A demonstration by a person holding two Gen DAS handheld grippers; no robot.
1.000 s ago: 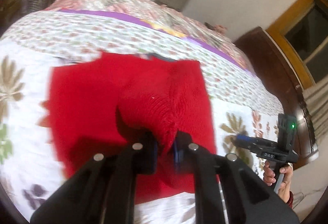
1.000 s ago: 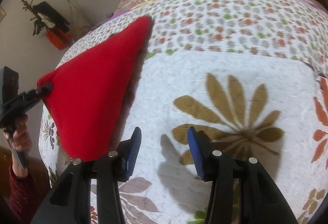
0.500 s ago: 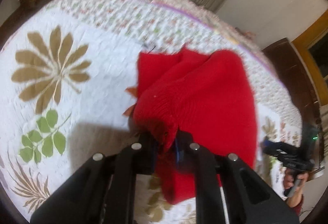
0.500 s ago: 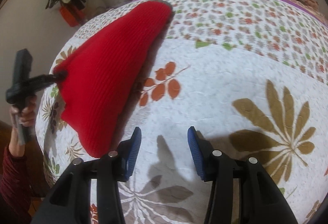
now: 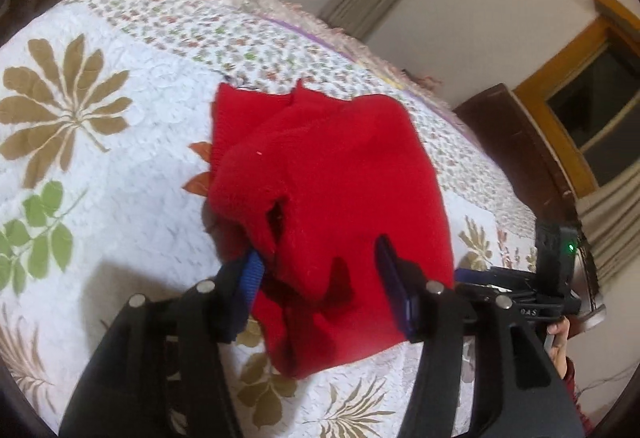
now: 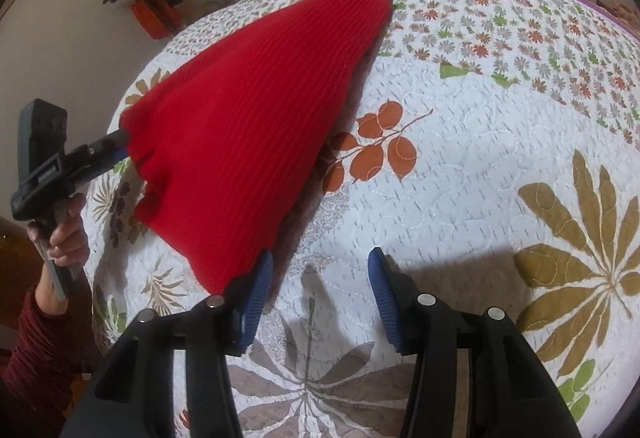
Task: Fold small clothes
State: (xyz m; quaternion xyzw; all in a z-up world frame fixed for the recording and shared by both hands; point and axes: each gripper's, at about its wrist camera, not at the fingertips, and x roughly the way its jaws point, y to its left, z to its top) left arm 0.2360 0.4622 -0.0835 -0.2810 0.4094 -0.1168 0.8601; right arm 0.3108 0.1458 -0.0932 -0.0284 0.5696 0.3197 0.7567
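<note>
Seemingly mid-release: both grippers' fingers point(image 5: 394, 278) spread apart, letting the red ribbed knit garment point(image 5: 332, 189) settle folded onto the floral quilted bed point(image 6: 480, 177).

A small red ribbed-knit garment point(image 5: 332, 193) lies doubled over on the flower-patterned quilted bed point(image 5: 120, 165), its upper layer rumpled and raised at the near corner, a dark gap showing between the folds.
</note>
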